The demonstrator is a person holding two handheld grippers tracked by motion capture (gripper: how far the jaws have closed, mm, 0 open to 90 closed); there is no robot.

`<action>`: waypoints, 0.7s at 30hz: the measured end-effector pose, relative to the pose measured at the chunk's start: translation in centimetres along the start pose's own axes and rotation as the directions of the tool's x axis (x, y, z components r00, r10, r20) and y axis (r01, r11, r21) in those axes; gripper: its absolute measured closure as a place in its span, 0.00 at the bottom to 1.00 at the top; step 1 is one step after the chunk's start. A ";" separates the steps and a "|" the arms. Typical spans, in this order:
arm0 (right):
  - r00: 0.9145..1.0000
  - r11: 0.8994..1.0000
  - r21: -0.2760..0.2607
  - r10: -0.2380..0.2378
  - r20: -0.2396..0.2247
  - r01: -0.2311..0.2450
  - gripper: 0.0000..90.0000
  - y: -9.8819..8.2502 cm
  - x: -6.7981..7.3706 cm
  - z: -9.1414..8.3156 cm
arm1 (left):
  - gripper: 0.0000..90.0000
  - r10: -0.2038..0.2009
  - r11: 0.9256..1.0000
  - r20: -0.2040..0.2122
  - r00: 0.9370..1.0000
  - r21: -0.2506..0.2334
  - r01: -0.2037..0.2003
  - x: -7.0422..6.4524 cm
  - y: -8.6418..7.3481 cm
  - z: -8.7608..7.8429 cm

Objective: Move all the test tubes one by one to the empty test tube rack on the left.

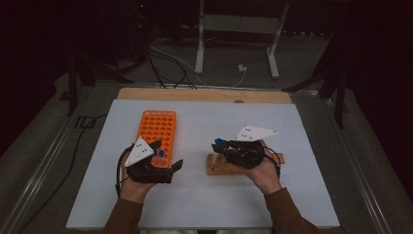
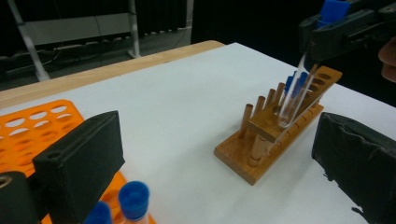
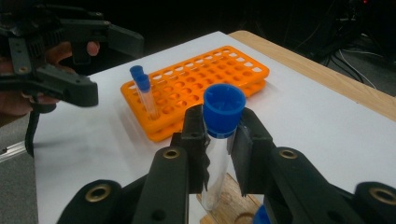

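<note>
I work over the white table point(image 1: 204, 204), with the orange rack point(image 1: 157, 127) left of centre in the high view and the wooden rack point(image 2: 275, 126) right of centre in the left gripper view. My right gripper point(image 3: 219, 140) is clamped on a clear test tube point(image 3: 215, 163) just under its blue cap point(image 3: 224, 109), at centre of its own view. The tube stands near upright, cap up, its long axis tilted a little, and its round bottom rests in or at a hole of the wooden rack; I cannot tell which. I judge it light, stiff, slick and breakable, so a grip high on the wall below the cap suits it. My left gripper point(image 2: 210, 154) has its jaws apart, holding nothing, near two capped tubes point(image 3: 142, 91) in the orange rack.
</note>
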State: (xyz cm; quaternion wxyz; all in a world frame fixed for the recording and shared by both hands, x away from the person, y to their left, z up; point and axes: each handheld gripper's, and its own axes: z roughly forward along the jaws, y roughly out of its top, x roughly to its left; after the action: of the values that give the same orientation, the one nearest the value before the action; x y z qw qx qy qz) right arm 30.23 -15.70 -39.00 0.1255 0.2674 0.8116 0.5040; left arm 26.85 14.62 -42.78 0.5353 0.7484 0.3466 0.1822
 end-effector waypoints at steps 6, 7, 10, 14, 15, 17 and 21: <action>1.000 1.000 -0.005 0.006 -0.010 -0.006 0.84 0.3 0.2 0.8 | 0.06 0.015 1.000 0.024 1.000 0.018 -0.015 -0.6 0.2 0.9; 1.000 1.000 -0.004 0.008 -0.011 -0.008 0.84 0.3 0.3 0.9 | 0.06 0.016 1.000 0.025 1.000 0.022 -0.016 -0.8 0.2 1.1; 1.000 1.000 -0.003 0.005 -0.014 -0.005 0.84 0.5 0.4 1.2 | 0.08 0.020 0.999 0.033 0.999 0.029 -0.021 -1.2 0.3 1.7; 1.000 1.000 -0.006 0.004 -0.022 -0.005 0.84 0.7 0.7 1.6 | 0.10 0.031 0.999 0.046 0.998 0.035 -0.033 -1.8 0.5 2.4; 1.000 1.000 -0.006 0.004 -0.026 -0.004 0.84 0.8 0.8 1.7 | 0.13 0.034 0.999 0.050 0.998 0.034 -0.035 -2.0 0.6 2.5; 1.000 1.000 -0.006 0.000 -0.030 0.000 0.84 0.9 1.0 1.9 | 0.19 0.035 0.999 0.059 0.998 0.033 -0.037 -2.2 0.7 2.9; 0.999 1.000 -0.006 0.000 -0.043 0.000 0.84 1.0 1.4 2.3 | 0.37 0.052 0.998 0.098 0.994 0.032 -0.056 -2.8 0.9 3.5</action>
State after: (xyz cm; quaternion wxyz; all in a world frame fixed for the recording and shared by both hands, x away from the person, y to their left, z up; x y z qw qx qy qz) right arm 30.51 -12.85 -39.07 0.1088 0.2560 0.8127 0.5120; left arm 27.48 10.12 -42.91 0.5333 0.7747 0.3029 0.1539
